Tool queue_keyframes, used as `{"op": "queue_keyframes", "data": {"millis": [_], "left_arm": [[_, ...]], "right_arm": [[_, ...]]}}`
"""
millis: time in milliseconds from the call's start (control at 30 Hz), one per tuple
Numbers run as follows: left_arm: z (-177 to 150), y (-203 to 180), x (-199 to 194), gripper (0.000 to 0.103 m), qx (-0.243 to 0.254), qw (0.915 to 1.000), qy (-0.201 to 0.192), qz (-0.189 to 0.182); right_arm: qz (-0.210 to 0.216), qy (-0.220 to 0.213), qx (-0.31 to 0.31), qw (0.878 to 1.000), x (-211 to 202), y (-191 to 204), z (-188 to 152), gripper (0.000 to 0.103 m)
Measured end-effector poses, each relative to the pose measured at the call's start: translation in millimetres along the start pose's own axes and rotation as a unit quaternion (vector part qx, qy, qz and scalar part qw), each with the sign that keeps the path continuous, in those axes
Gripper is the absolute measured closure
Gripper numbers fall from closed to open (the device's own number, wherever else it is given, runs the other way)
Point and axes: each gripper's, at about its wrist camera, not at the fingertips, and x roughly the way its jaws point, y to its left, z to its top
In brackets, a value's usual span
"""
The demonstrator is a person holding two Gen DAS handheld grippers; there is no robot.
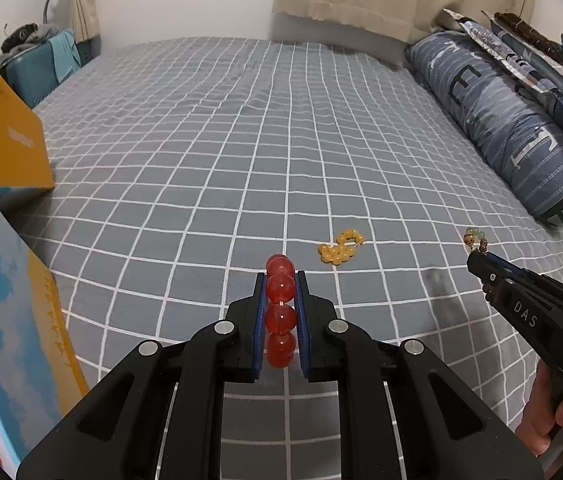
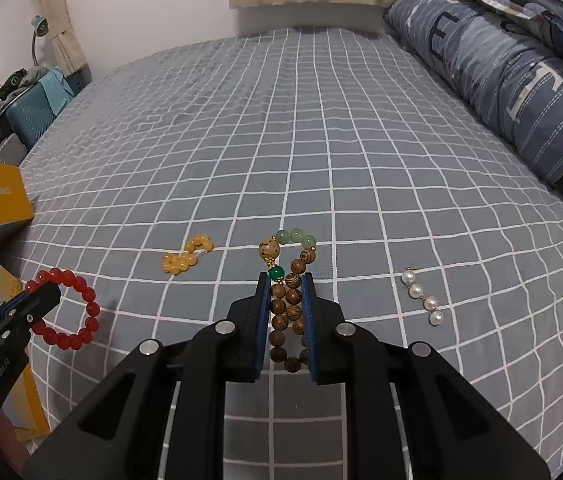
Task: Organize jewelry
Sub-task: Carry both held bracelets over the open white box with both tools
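Two grippers clamp bracelets above the checked bedsheet (image 1: 241, 140): the left gripper (image 1: 280, 280) pinches the red bead bracelet (image 1: 280, 312), the right gripper (image 2: 285, 280) the wooden bead bracelet (image 2: 287, 312). At eleven o'clock of the right one lies a yellow bead bracelet (image 2: 185, 258), at three o'clock seemingly a pearl clip (image 2: 421, 298).

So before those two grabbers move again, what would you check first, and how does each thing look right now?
1. Left gripper shut on the red bracelet: ok.
2. Right gripper shut on the wooden bracelet: ok.
3. Both bracelets lifted off the bedspread: cannot tell.
4. Yellow bracelet lying apart from both fingers: ok.
5. Pearl clip lying apart from both fingers: ok.
6. Box open to receive them: cannot tell.
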Motion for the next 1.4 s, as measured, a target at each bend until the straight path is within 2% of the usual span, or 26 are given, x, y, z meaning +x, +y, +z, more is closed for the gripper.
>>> {"op": "queue_keyframes", "data": {"millis": [533, 800, 1100, 1400], "left_arm": [[-3.1, -4.5, -56.7, 0.09, 0.009, 0.9995, -0.028, 0.009], [-6.8, 8.3, -91.9, 0.09, 0.002, 0.9987, -0.04, 0.03], [-12.8, 45.1, -138.6, 0.09, -0.022, 0.9967, -0.055, 0.056], [-33.7, 105.5, -180.3, 0.09, -0.056, 0.9914, -0.063, 0.1]], "right_arm": [[0.005, -0.024, -0.013, 1.0, -57.2, 11.1, -6.1, 0.088], [0.01, -0.029, -0.028, 0.999, -81.6, 28.3, -13.0, 0.088], [0.034, -0.034, -0.058, 0.997, -104.5, 78.4, -17.6, 0.088], [0.081, -0.04, -0.113, 0.989, -124.8, 166.9, -27.3, 0.088]]}}
